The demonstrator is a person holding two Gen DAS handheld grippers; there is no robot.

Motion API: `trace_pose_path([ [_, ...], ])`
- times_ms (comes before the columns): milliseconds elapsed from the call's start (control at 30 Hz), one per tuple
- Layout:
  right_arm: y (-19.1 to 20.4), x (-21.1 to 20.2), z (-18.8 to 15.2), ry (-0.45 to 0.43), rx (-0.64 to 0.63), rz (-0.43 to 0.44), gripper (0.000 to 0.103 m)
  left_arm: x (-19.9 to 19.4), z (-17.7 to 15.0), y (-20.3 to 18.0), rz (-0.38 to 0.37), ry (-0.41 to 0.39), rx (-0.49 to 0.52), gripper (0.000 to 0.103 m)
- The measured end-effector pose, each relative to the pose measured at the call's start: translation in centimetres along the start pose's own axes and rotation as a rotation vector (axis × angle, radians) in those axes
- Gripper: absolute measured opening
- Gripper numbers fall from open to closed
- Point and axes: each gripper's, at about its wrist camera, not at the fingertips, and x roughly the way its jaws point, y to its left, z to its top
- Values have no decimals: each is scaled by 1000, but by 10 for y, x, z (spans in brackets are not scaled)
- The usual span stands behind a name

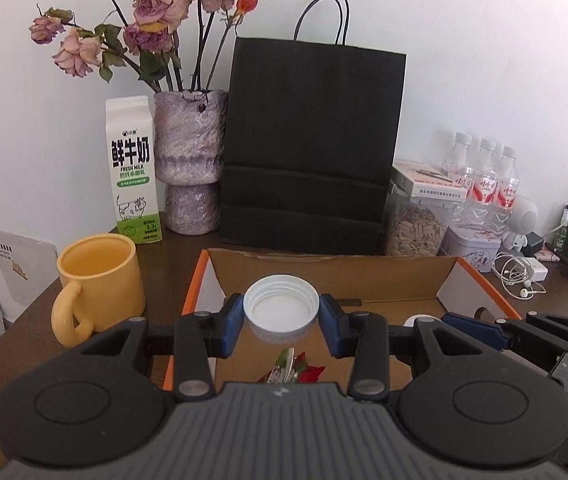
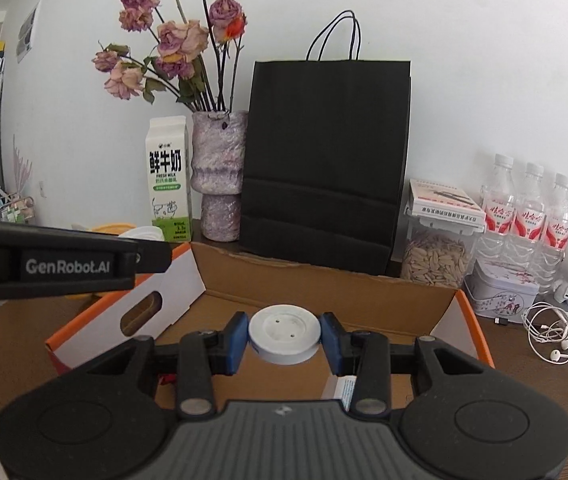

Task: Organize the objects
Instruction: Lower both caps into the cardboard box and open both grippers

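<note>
Red petals (image 1: 310,374) in the cardboard box (image 1: 364,276) show only leftward; left gripper (image 1: 281,316) clamps a white lid (image 1: 281,308), right gripper (image 2: 285,338) a white disc (image 2: 284,334), both above the box's open middle.

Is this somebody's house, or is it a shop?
Most likely a home, on a cluttered wooden desk against a wall. A vase of dried roses, a milk carton and a yellow mug stand on it, with tangled earphones and a charger off to the side.
</note>
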Motion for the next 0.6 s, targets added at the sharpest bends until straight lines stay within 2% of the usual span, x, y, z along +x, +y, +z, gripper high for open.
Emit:
trace_pose_path([
  [100, 1, 1, -3, 15, -1, 0, 39, 3, -5, -2, 2, 16, 16, 43],
  [167, 1, 1, -6, 23, -4, -4, 39, 4, -5, -3, 0, 25, 19, 55],
  [200, 1, 2, -6, 30, -6, -6, 39, 4, -5, -3, 2, 26, 18, 74],
  [233, 0, 2, -7, 32, -3, -10, 46, 3, -5, -3, 6, 21, 16, 96],
  [267, 0, 2, -7, 33, 2, -18, 65, 1, -5, -3, 13, 11, 14, 103],
  [300, -1, 1, -7, 29, 6, -28, 76, -1, -5, -4, 20, -6, 14, 103],
  [333, -2, 0, -7, 22, 9, -34, 94, -2, -5, -4, 25, -7, 16, 103],
  [367, -3, -1, -7, 15, 13, -39, 103, -2, -4, -4, 22, -5, 14, 103],
  [600, -6, -6, -8, 3, 24, -52, 103, -5, -5, -5, 21, -4, 19, 103],
])
